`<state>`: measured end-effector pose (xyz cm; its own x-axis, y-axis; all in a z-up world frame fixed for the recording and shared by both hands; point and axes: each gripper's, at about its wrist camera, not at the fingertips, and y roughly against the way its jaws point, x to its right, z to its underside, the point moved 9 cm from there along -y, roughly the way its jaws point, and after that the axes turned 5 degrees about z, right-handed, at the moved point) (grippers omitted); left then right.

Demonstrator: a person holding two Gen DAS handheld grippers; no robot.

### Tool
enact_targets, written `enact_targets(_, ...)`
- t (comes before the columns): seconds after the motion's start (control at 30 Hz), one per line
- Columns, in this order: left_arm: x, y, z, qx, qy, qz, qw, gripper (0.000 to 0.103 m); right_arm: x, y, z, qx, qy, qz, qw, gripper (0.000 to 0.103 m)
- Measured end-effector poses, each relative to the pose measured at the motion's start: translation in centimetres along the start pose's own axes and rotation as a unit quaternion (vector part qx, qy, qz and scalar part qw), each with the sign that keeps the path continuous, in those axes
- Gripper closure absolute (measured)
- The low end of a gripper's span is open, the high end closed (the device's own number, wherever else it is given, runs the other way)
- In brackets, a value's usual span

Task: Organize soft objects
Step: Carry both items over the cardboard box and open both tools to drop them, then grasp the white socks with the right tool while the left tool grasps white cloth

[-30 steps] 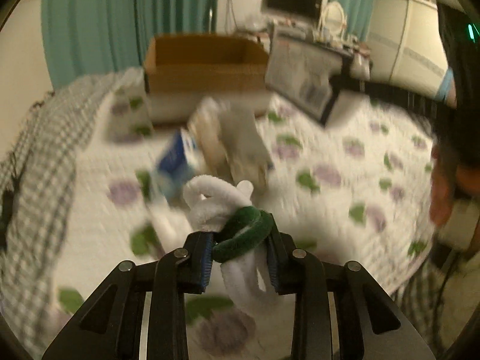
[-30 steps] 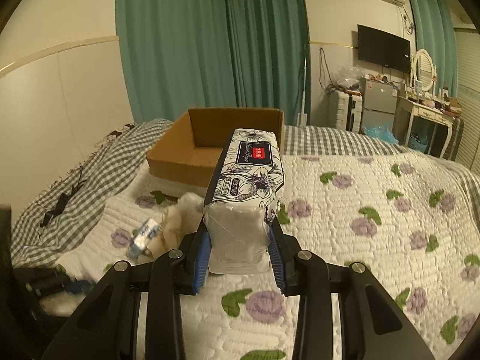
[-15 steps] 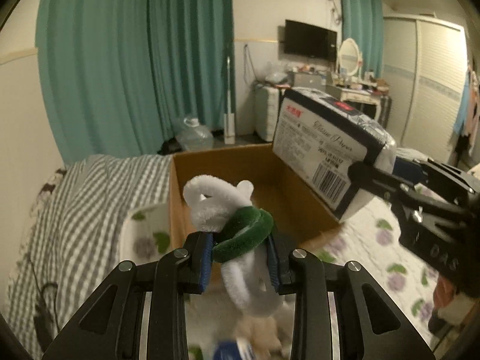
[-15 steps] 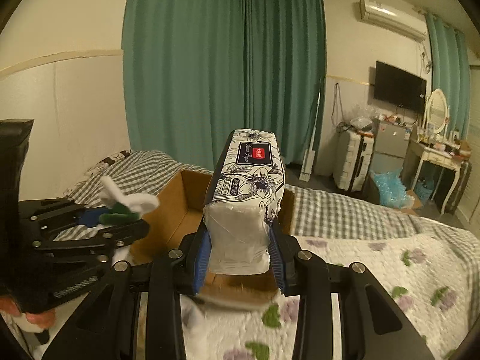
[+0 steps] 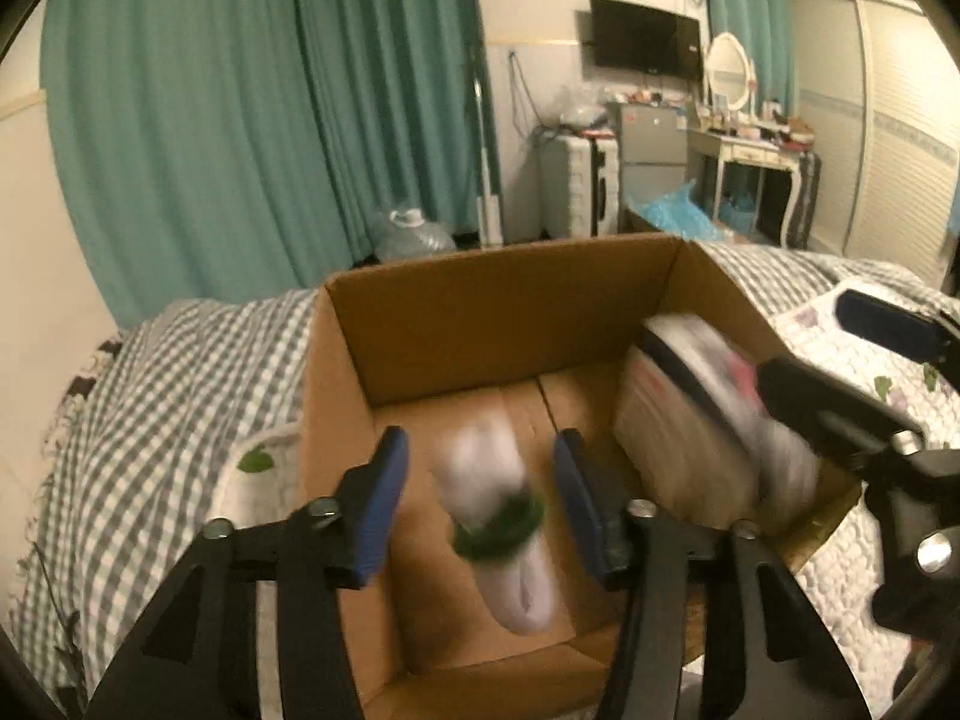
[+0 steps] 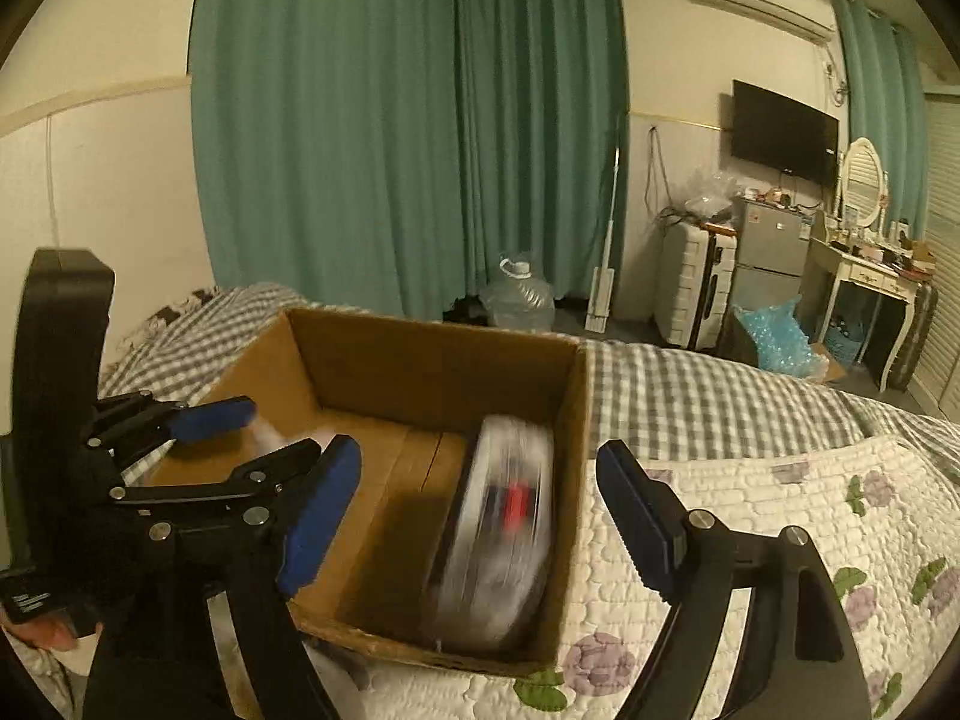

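A: What is shown released?
B: The left gripper and right gripper, jaws just opened; the white-and-green fuzzy bundle and wrapped tissue pack are seen dropping into the brown cardboard box.
A: What remains?
B: Nothing further is visible.

Cardboard box on the bed, in front of the curtain. Tissue pack inside the box, against its right wall. Fuzzy bundle inside too, left of the pack, apart from it. Water jug on the floor behind the box. Suitcase further right, with the small fridge beside it.
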<state>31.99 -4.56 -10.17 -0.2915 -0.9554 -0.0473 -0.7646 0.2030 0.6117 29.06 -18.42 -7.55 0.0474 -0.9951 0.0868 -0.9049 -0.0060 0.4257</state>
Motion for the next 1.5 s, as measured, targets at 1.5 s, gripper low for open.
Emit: enact_targets(1.5,-1.6,12.3,20.6,-0.096,0.074,0.016,0.9925,0.027,-7.3,11.6,16.6,-0.139,-0.03,0.002,0.99,0.005)
